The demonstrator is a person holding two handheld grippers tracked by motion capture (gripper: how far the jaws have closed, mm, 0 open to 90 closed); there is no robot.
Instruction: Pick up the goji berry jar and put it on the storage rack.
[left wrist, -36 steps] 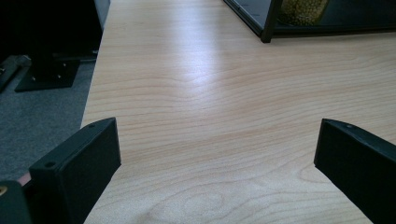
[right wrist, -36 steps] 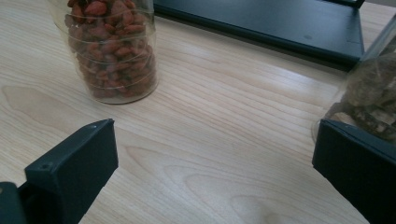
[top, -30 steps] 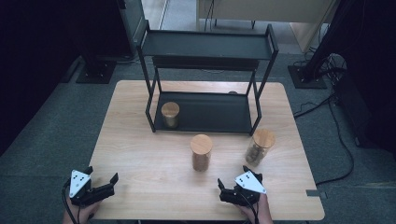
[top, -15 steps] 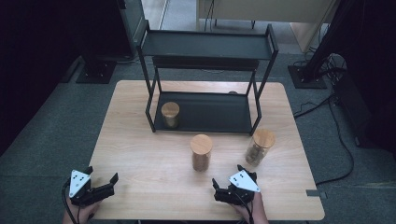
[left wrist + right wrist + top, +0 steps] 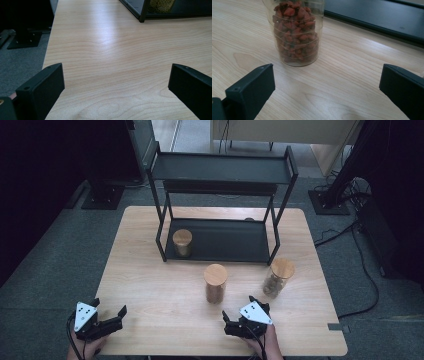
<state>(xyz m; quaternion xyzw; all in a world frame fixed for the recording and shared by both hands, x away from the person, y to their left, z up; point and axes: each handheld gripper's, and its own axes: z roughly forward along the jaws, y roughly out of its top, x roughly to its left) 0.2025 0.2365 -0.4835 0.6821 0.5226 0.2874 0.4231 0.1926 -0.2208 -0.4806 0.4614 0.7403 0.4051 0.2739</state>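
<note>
Three clear jars with wooden lids stand on the wooden table (image 5: 150,285). One jar (image 5: 182,242) sits on the lower shelf of a black two-tier rack (image 5: 220,195). A second jar (image 5: 215,283) (image 5: 297,32), full of reddish pieces, stands in front of the rack. A third jar (image 5: 278,276) is to its right. My right gripper (image 5: 237,319) (image 5: 324,87) is open near the front edge, pointing at the reddish jar, a short way from it. At the front left corner my left gripper (image 5: 108,312) (image 5: 115,85) is open over bare wood.
The rack takes up the back half of the table, its front post and lower shelf (image 5: 175,11) showing in the left gripper view. Cables (image 5: 350,235) and stand bases (image 5: 102,195) lie on the grey floor around the table.
My right gripper has shifted left along the front edge and now faces the middle jar. The left gripper has stayed in place.
</note>
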